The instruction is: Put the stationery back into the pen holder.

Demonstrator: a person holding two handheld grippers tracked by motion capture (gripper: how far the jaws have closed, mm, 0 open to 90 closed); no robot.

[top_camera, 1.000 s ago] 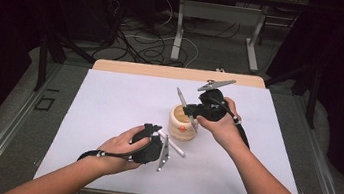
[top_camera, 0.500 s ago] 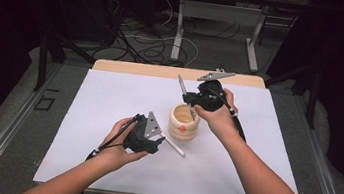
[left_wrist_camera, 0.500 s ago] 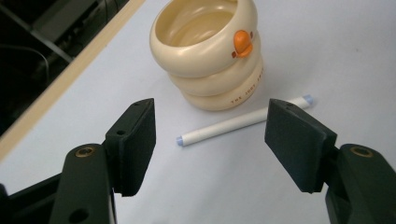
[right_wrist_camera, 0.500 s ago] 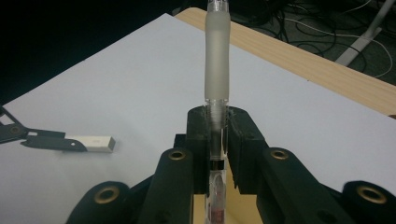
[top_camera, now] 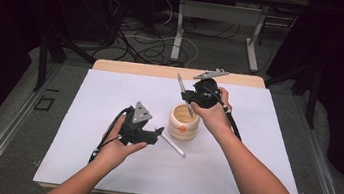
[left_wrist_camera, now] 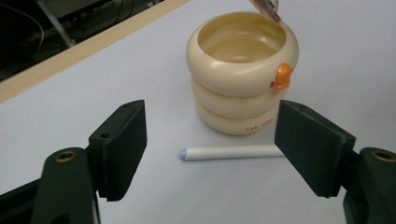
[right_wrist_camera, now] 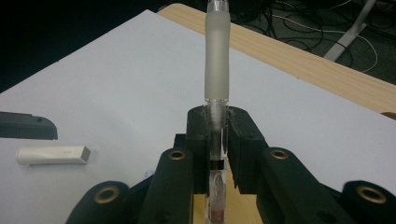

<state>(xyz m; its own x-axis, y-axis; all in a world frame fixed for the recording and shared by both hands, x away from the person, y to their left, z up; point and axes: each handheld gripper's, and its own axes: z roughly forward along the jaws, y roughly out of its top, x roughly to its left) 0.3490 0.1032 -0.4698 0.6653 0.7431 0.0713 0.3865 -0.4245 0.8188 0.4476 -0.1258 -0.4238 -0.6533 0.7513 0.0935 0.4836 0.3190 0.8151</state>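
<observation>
Marker point(left_wrist_camera: 232, 152) lies flat on the white table point(top_camera: 110, 94), just in front of the cup point(left_wrist_camera: 242, 70) and very near its base; whether they touch I cannot tell. In the left gripper view its long axis runs across, from one jaw towards the other, and its far end is hidden behind the jaw on that view's right. The left gripper point(top_camera: 151, 135) is the nearer one. Its jaws stand wide open and empty, above the table and a little short of the marker. In my judgement, a grip across the barrel needs the hand to turn first, since the jaws now line up along it.

The left hand point(top_camera: 121, 143) holds its gripper low, pointing towards the cup.

The right gripper point(top_camera: 186, 97) is above the cup's far rim. Its jaws are closed on a clear pen point(right_wrist_camera: 217, 70), which stands steeply tilted with its lower tip at the mouth of the cup. The cup looks empty inside. The pen seems about to go in, so the marker is probably next.
</observation>
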